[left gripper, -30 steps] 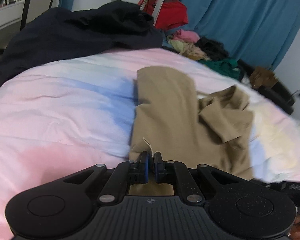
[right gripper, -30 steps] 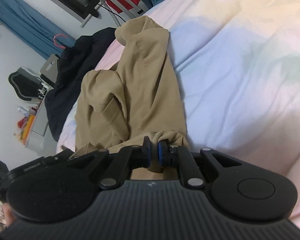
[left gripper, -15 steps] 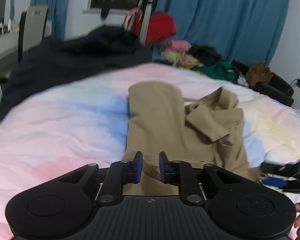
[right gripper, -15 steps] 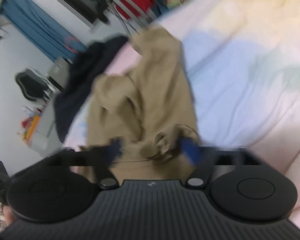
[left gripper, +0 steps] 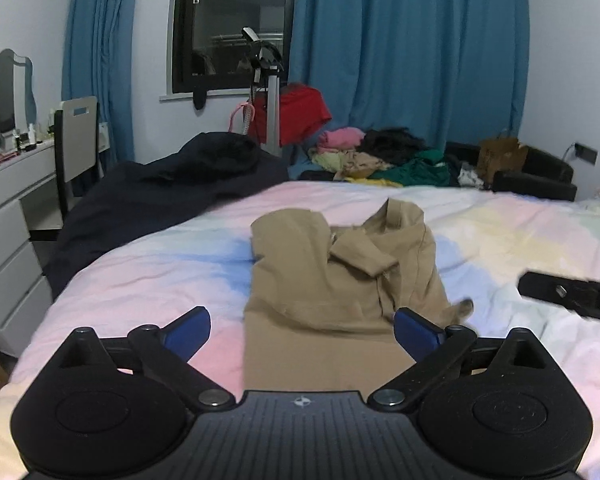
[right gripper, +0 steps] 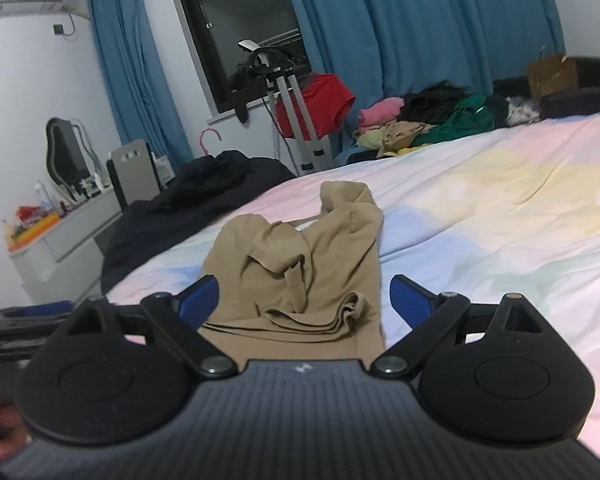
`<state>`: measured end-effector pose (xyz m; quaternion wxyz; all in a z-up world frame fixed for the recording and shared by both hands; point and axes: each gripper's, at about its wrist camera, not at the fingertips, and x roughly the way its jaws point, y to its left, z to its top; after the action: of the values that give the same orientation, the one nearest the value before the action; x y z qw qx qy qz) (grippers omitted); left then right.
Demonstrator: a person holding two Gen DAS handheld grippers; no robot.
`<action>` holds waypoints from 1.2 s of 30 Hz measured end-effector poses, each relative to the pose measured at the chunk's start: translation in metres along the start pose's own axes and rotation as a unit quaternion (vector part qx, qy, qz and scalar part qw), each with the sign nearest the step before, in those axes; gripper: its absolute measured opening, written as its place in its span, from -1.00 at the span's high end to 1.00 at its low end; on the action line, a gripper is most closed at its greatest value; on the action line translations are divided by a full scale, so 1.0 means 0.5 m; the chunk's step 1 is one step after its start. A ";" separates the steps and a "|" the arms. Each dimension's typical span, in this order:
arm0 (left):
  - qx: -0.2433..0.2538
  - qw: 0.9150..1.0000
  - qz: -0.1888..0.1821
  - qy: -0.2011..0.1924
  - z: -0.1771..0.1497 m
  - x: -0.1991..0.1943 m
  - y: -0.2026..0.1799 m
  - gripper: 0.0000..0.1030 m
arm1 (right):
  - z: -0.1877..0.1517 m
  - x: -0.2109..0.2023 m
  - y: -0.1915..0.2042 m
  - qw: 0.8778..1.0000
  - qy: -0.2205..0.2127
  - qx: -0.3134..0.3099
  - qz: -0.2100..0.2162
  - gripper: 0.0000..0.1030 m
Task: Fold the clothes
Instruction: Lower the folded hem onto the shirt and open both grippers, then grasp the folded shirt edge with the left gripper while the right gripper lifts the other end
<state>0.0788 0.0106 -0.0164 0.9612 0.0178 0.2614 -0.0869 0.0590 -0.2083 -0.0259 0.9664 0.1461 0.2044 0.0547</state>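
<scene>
The left gripper (left gripper: 302, 330) has its jaws spread wide and empty; the tan shirt (left gripper: 340, 280) lies between and beyond them at mid-frame. The right gripper (right gripper: 303, 298) also has its jaws wide apart, holding nothing, with the shirt's bunched hem between them. The shirt rests on the pastel bed (left gripper: 140, 272), dark clothing (left gripper: 160, 196) at upper left.

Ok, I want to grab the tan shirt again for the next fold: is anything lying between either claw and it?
Nothing visible. The left claw is open with the tan shirt lying directly ahead on the bedspread. The right claw is open too, and the shirt lies between its fingers.
</scene>
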 end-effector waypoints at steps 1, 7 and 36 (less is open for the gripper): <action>-0.001 1.000 -0.004 0.006 -0.011 -0.012 -0.002 -0.93 | -0.004 -0.003 0.006 1.000 0.000 -0.008 -0.006 -0.82; -0.086 0.986 -0.061 0.128 -0.087 0.004 0.019 -0.91 | -0.023 0.004 0.028 0.998 0.012 -0.047 -0.029 -0.82; -0.352 0.906 -0.079 0.222 -0.178 0.146 0.129 -0.08 | -0.045 0.037 -0.006 0.995 0.095 0.043 0.002 -0.82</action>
<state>0.1076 0.0699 -0.1307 0.8122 -0.3235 0.4820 -0.0587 0.0666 -0.2021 -0.0533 0.9353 0.1817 0.2974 0.0611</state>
